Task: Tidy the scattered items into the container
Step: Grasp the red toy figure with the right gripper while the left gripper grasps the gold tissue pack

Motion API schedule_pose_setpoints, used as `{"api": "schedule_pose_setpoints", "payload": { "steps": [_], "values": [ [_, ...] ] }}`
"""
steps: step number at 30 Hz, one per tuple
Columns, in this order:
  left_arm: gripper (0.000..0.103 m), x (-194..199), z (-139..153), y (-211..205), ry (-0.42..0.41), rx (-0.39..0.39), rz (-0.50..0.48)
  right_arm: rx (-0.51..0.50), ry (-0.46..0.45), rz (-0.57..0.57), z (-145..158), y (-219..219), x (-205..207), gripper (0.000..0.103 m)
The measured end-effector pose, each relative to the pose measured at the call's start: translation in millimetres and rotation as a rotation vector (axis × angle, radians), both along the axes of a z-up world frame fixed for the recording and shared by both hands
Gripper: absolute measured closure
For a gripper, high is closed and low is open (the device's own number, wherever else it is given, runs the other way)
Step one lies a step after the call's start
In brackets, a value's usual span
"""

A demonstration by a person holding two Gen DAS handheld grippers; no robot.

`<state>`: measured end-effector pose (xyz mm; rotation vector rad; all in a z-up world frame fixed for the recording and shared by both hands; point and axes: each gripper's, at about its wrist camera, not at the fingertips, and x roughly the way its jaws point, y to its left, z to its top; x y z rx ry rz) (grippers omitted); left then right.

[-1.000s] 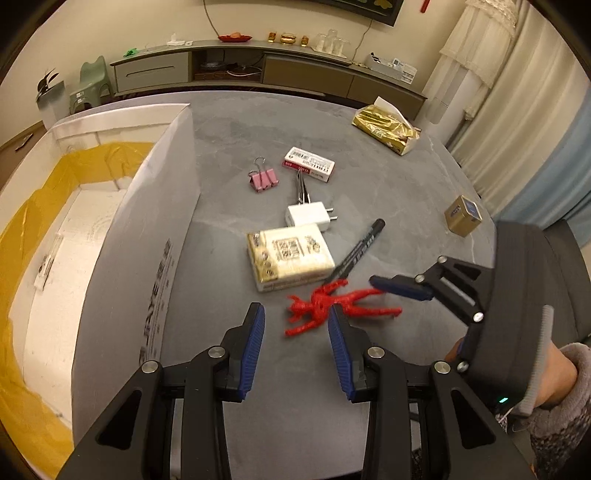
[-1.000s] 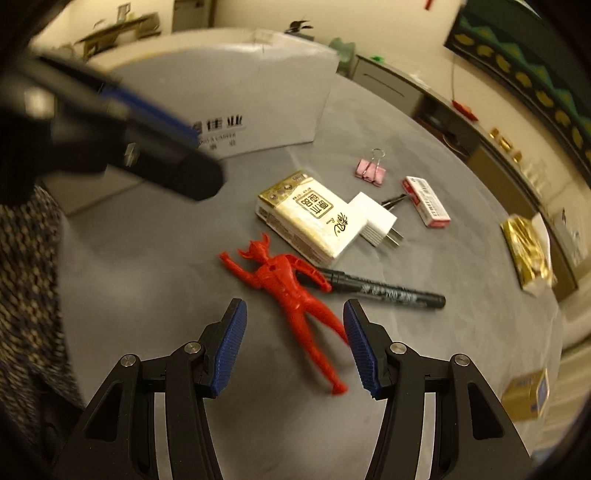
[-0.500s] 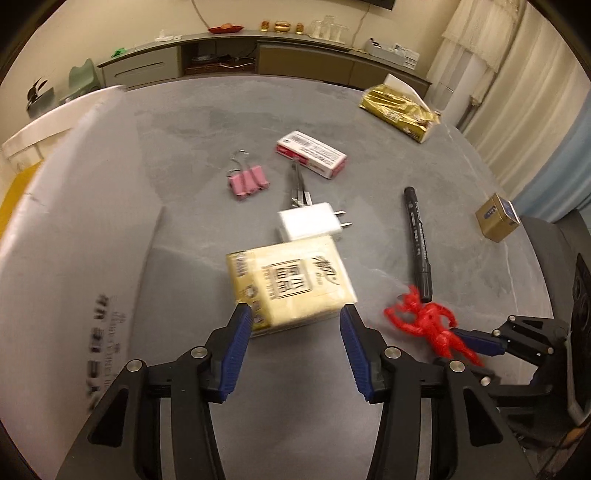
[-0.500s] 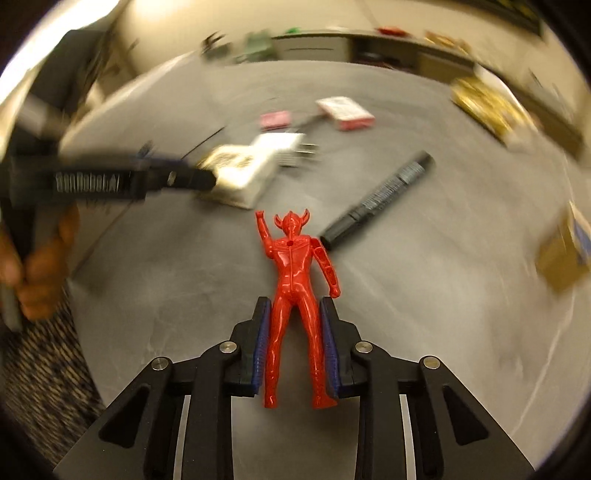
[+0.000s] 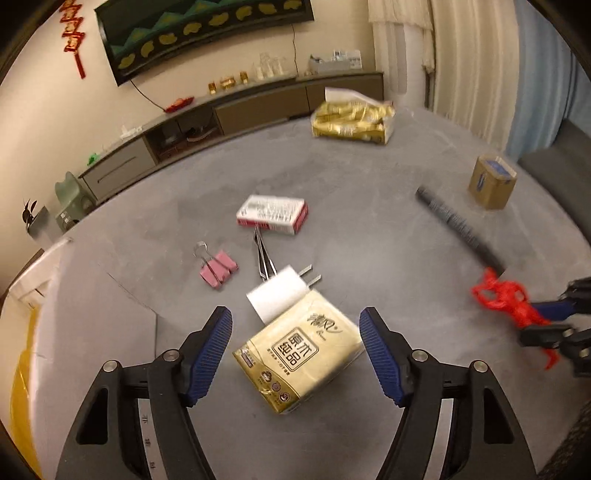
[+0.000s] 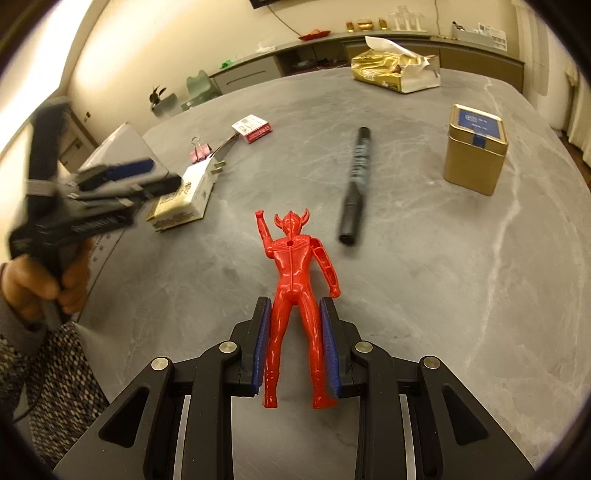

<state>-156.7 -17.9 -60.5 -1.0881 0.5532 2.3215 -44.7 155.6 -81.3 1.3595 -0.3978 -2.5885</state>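
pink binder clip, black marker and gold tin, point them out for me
pink binder clip [image 5: 218, 272], left wrist view, on its pink body
black marker [image 6: 357, 177], right wrist view, middle of the barrel
gold tin [image 6: 474, 158], right wrist view, on its front wall

A home living room: a long low sideboard [image 5: 229, 107] under a wall-mounted screen [image 5: 199, 33], with pleated curtains [image 5: 472, 62].

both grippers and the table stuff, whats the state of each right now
right gripper: shut on red figure
red figure: gripped at the legs
left gripper: open, either side of tissue pack
tissue pack: flat, ungripped
black marker: lying loose
gold tin: upright, lid on
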Motion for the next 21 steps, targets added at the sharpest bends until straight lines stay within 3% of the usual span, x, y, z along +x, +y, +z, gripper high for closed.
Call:
{"api": "schedule_pose_setpoints", "payload": {
  "steps": [3, 5, 8, 15, 19, 21],
  "values": [
    [0.031, 8.0, -10.1, -1.4, -0.115, 0.044, -0.039, -0.012, 0.008, -0.008, -1.9, 1.8, 2.2, 0.075],
    [0.031, 21.3, -7.3, 1.0, -0.124, 0.058, -0.069, -0.025, 0.014, -0.011, -2.5, 4.0, 3.7, 0.075],
    [0.031, 27.4, -4.0, 1.5, -0.086, 0.056, -0.060, -0.038, 0.022, -0.011, -2.7, 6.3, 5.2, 0.075],
    [0.030, 16.1, -20.9, 11.6, -0.013, -0.056, -0.039, -0.061, 0.056, -0.011, -5.5, 9.7, 10.8, 0.074],
    [0.040, 25.9, -14.3, 15.1, -0.043, -0.021, -0.071, -0.086, 0.073, -0.014, -7.1, 12.8, 13.2, 0.075],
    [0.040, 29.6, -11.3, 16.0, -0.057, 0.002, -0.070, -0.098, 0.075, -0.016, -7.3, 14.2, 13.0, 0.075]
  ]
}}
